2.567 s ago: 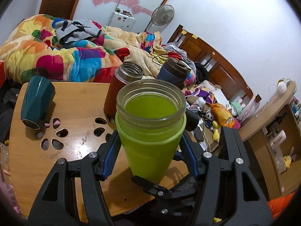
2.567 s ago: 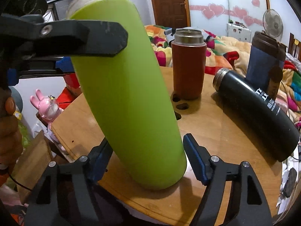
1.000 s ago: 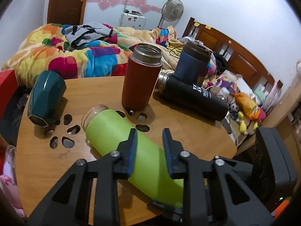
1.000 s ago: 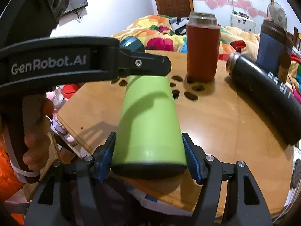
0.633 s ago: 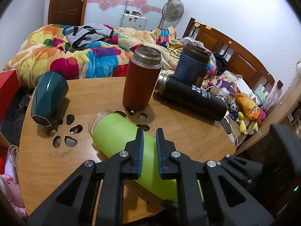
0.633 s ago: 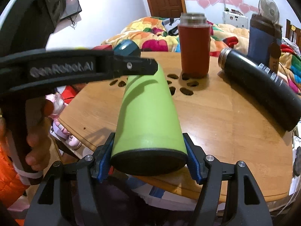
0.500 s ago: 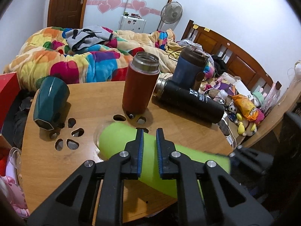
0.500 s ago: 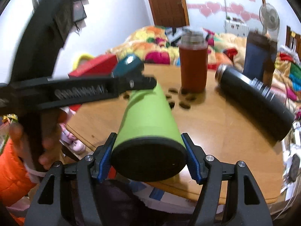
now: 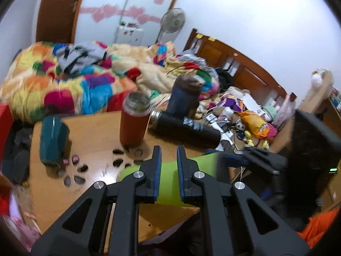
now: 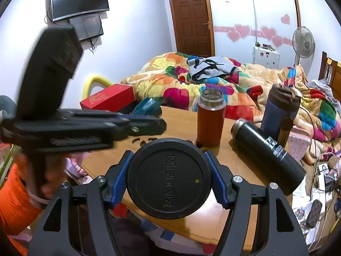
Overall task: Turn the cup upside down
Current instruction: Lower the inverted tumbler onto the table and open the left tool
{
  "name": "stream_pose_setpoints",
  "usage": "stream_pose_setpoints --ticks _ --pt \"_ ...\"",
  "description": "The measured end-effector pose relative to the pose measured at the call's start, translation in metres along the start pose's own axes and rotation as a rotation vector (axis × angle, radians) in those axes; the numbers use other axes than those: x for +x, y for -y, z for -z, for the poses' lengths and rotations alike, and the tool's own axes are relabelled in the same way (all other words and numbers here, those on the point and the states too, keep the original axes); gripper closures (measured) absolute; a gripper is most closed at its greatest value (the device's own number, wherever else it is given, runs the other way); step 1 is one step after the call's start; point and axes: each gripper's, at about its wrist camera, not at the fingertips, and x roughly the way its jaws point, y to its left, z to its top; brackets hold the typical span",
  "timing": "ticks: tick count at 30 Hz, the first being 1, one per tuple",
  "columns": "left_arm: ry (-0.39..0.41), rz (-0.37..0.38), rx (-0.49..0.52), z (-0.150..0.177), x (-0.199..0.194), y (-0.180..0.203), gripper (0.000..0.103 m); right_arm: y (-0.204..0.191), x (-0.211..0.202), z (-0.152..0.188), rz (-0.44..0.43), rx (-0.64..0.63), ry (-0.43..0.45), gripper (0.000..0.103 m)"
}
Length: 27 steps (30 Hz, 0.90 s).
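Lifted further than half a second ago, the green cup now lies level, its black base turned squarely toward the right wrist camera, where before the green side still showed above the base. The right gripper stays clamped on the cup at its base end, one blue pad pressed on each side of the round base. In the left wrist view the cup's mouth end points toward the red flask, and the cup appears raised above the wooden table, though its exact height cannot be told.

The left gripper has pulled up and away from the cup; its fingers stand close together with only a narrow gap, holding nothing, and the cup shows beneath them. From the right wrist view that same gripper reaches in sideways, blurred, above and beyond the cup, apart from it.

On the table the rest has kept its place: the red flask stands upright just beyond the cup, the black bottle lies on its side to the right of the flask, the blue tumbler stands behind the bottle, and the teal cup sits well to the left of the flask. Flower-shaped cutouts in the tabletop lie between the teal cup and the green cup.
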Motion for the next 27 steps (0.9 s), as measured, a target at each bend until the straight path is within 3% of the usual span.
stream_pose_setpoints --ticks 6,10,17,27 --pt "-0.037 0.054 0.109 -0.021 -0.012 0.018 0.091 -0.006 0.008 -0.02 0.003 -0.058 -0.005 0.039" --pt "-0.079 0.026 0.124 -0.024 -0.002 0.013 0.091 -0.008 0.016 -0.034 -0.005 -0.08 -0.017 0.04" --pt "-0.067 -0.004 0.078 -0.031 0.005 -0.01 0.08 -0.007 0.035 -0.054 -0.018 -0.087 -0.023 0.04" --pt "-0.028 -0.092 0.06 -0.036 0.009 -0.023 0.08 -0.005 0.041 -0.054 -0.014 -0.05 -0.031 0.039"
